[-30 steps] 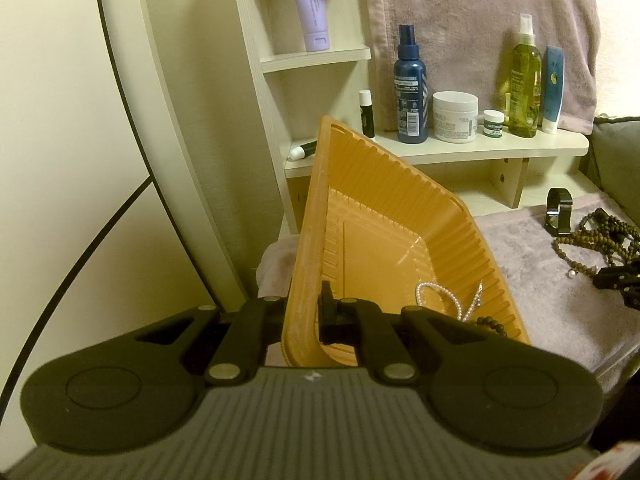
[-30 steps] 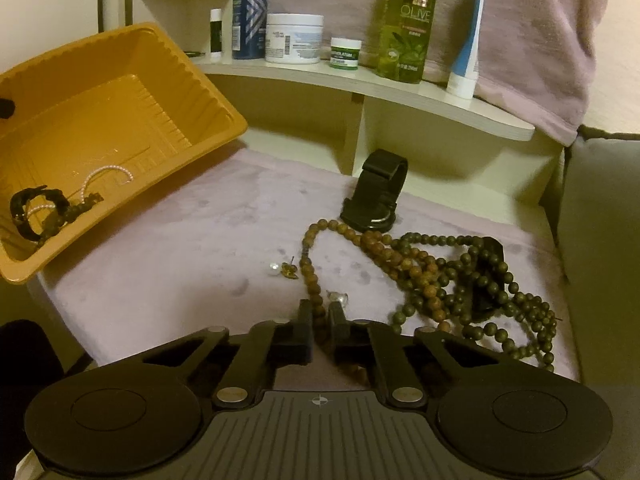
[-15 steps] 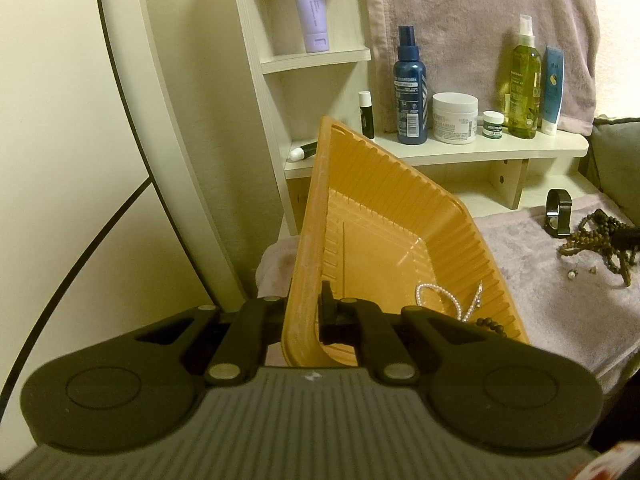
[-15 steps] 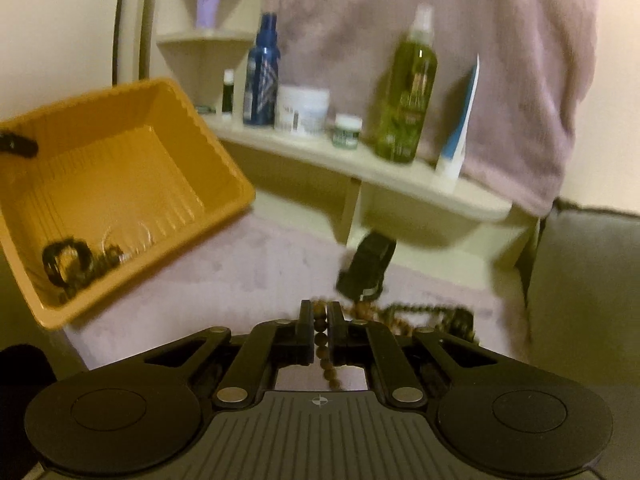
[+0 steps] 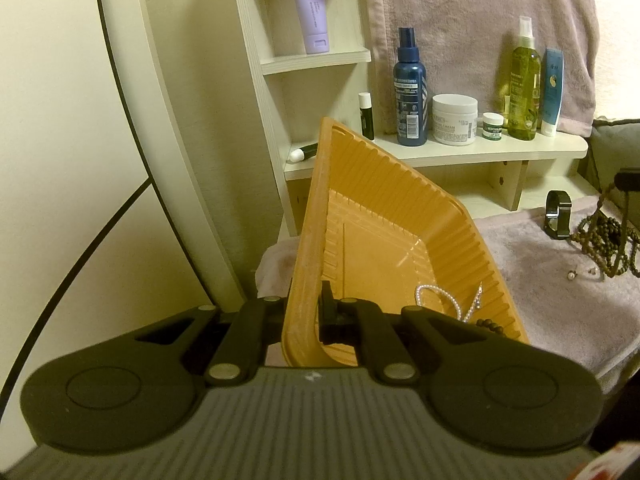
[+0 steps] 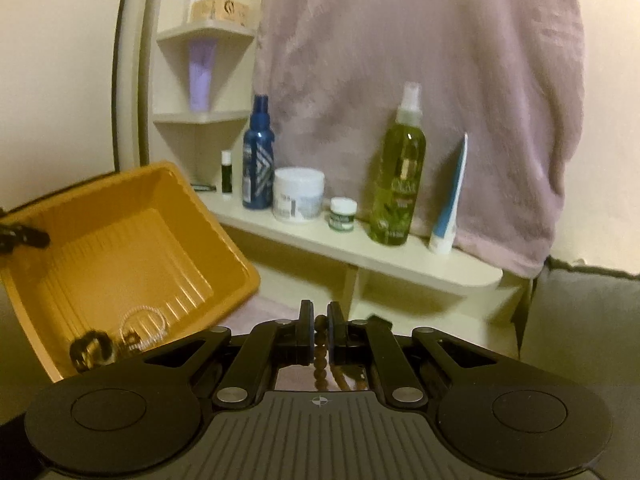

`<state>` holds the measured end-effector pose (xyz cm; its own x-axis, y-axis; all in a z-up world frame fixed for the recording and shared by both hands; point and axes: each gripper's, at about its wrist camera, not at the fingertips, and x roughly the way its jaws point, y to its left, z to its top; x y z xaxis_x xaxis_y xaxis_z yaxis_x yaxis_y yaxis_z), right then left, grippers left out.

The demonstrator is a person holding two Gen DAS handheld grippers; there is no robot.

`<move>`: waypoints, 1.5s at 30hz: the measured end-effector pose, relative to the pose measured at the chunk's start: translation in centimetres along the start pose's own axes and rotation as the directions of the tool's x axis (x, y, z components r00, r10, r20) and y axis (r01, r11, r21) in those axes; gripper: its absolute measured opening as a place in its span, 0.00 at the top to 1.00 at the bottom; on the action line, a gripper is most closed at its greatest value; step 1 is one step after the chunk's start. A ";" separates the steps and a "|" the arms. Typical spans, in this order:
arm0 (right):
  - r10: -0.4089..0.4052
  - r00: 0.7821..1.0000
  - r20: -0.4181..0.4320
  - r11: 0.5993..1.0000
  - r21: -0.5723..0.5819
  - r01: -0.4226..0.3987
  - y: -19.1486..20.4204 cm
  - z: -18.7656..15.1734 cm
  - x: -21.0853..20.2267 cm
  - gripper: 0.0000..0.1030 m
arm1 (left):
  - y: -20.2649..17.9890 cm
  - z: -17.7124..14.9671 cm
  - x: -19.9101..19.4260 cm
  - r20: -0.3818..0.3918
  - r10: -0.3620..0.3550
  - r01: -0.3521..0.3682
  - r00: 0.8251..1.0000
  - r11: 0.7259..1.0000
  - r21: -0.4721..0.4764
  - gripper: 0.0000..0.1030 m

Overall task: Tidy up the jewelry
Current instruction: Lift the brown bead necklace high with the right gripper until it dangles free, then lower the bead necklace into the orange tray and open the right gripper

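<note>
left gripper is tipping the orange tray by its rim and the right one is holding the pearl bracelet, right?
Not quite. The left gripper does hold the orange tray tilted by its rim, but the right gripper is shut on the brown wooden bead necklace, as the right wrist view shows. The pearl bracelet already lies in the tray.

Mauve towel (image 5: 560,304); on it: black clasp (image 5: 558,216), bead pile (image 5: 600,244), earrings (image 5: 572,275).
</note>
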<state>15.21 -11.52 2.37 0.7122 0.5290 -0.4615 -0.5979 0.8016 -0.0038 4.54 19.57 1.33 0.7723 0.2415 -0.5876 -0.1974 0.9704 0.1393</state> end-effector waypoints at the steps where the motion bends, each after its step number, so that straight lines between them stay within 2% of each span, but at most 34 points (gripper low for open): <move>1: 0.006 1.000 0.007 1.000 0.002 -0.006 0.1 0.2 -0.1 0.94 | 0.0 0.0 0.0 0.000 0.000 0.000 1.000 1.000 0.000 0.95; 11: 0.080 0.993 0.082 0.997 0.003 -0.081 2.5 3.4 0.2 0.94 | 0.1 0.1 0.0 0.001 -0.004 0.004 1.000 1.000 -0.004 0.94; 26: 0.180 0.969 0.169 0.982 0.018 -0.186 4.6 7.6 0.1 0.94 | 0.3 0.1 0.0 0.005 -0.009 0.009 1.000 1.000 -0.011 0.94; 32: 0.238 0.948 0.209 0.970 0.003 -0.244 6.1 9.8 0.1 0.94 | 0.4 0.1 0.1 0.006 -0.012 0.012 1.000 1.000 -0.015 0.94; 39: 0.318 0.908 0.273 0.946 -0.024 -0.324 8.5 13.1 0.0 0.94 | 0.5 0.1 0.1 0.008 -0.016 0.016 1.000 1.000 -0.017 0.94; 42: 0.342 0.902 0.264 0.938 -0.030 -0.346 9.5 13.5 0.9 0.94 | 0.5 0.0 0.1 0.008 -0.017 0.017 1.000 1.000 -0.019 0.94; 45: 0.361 0.908 0.215 0.929 -0.001 -0.369 10.2 12.4 2.6 0.94 | 0.6 0.0 0.1 0.009 -0.018 0.018 1.000 1.000 -0.024 0.94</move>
<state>15.52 1.49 12.17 0.5095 0.8291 -0.2300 -0.8191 0.5493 0.1655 4.50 20.13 1.38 0.7808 0.2244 -0.5831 -0.1981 0.9740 0.1097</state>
